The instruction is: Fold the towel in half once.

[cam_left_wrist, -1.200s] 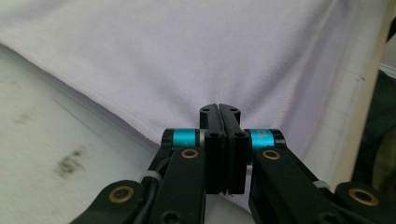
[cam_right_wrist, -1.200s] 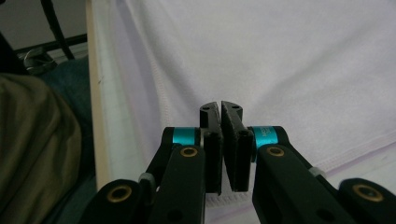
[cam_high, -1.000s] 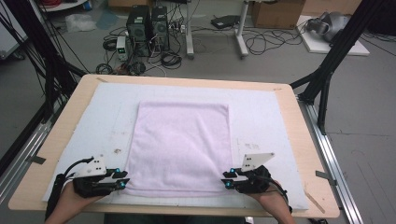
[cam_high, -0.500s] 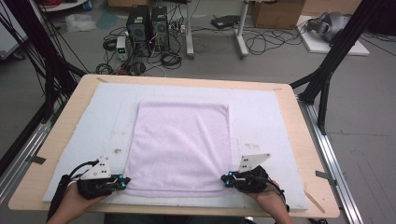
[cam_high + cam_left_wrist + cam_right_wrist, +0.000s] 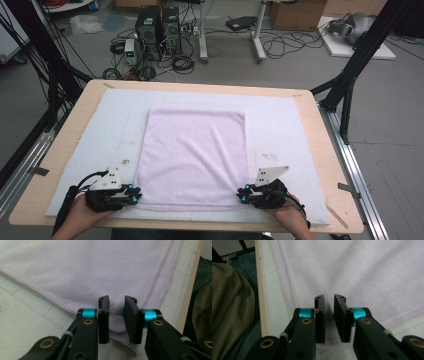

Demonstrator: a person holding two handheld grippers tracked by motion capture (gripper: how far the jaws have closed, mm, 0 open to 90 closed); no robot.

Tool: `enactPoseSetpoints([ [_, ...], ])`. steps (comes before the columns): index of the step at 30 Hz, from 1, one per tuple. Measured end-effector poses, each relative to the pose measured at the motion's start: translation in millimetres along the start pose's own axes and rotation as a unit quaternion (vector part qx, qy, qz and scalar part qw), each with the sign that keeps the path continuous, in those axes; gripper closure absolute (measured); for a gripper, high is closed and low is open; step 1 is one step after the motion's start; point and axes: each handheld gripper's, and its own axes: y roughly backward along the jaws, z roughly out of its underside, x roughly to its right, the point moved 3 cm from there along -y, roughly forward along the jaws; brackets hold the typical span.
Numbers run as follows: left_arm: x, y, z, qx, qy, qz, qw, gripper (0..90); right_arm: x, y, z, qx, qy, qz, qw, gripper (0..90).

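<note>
Left tongs (image 5: 134, 189) and right tongs (image 5: 242, 192) slightly spread, straddling near corners of lilac towel (image 5: 194, 150) on worktop (image 5: 320, 125).

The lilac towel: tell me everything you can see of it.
The lilac towel is a pale, soft-looking knit cloth with a stitched hem along its edges. It lies spread flat on the white mat, roughly square, with a few shallow wrinkles across its middle. Its two near corners sit at the table's front: the left gripper straddles one corner with jaws apart, the right gripper straddles the other with a narrower gap. Neither has visibly lifted the fabric.
</note>
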Motion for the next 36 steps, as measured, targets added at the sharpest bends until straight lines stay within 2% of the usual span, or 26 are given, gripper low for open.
enactPoseSetpoints([
  [2,1.0,0.7,0.1,-0.001,-0.007,-0.001,1.0,87.8,0.9,-3.1,2.5,0.0,-0.009,-0.004,1.0,76.3],
  [5,2.6,3.7,-0.6,0.006,-0.007,-0.008,0.9999,88.7,1.6,-2.5,1.6,-0.001,-0.003,-0.009,1.0,86.3],
  [9,4.4,18.0,-4.1,0.03,-0.003,-0.014,0.9994,88.9,-0.4,1.6,-3.1,0.008,0.005,-0.002,1.0,87.4],
  [11,6.5,26.7,-6.9,0.04,-0.008,-0.02,0.999,88.9,-2.1,5.1,-5.8,0.015,0.006,-0.002,0.9999,87.7],
  [15,9.4,34.7,-8.4,0.045,-0.011,-0.023,0.9987,89.0,-5.1,13.6,-12.6,0.034,0.014,0.005,0.9993,87.8],
  [17,12.1,36.1,-6.2,0.045,-0.006,-0.019,0.9988,89.0,-8.5,17.2,-15.0,0.038,0.017,0.003,0.9991,87.8],
  [20,16.2,33.4,0.7,0.033,-0.006,-0.013,0.9993,89.0,-12.7,18.9,-12.3,0.034,0.019,-0.004,0.9992,87.8],
  [24,16.3,21.8,7.6,0.008,0.001,-0.003,1.0,88.8,-12.4,9.2,-0.6,0.01,0.013,-0.016,0.9997,86.5],
  [26,16.2,19.1,5.5,0.01,0.002,0.0,0.9999,78.3,-12.0,7.7,-0.5,0.009,0.011,-0.018,0.9997,82.2],
  [29,14.4,15.0,2.1,0.011,0.001,0.003,0.9999,73.0,-11.1,9.7,-3.2,0.018,0.009,-0.018,0.9996,78.8],
  [30,13.4,12.6,2.1,0.009,0.002,0.003,1.0,73.3,-10.5,8.8,-1.9,0.016,0.006,-0.021,0.9996,78.5],
  [32,12.0,6.8,5.7,-0.005,-0.004,0.003,1.0,79.7,-9.9,4.1,3.0,0.003,0.005,-0.022,0.9997,79.4],
  [33,12.4,6.3,7.0,0.0,-0.003,0.003,1.0,81.0,-10.6,0.5,6.7,-0.012,0.006,-0.026,0.9996,81.6],
  [36,13.4,8.4,8.5,0.001,-0.006,0.001,1.0,81.3,-13.8,2.1,7.8,-0.014,0.008,-0.034,0.9993,86.1],
])
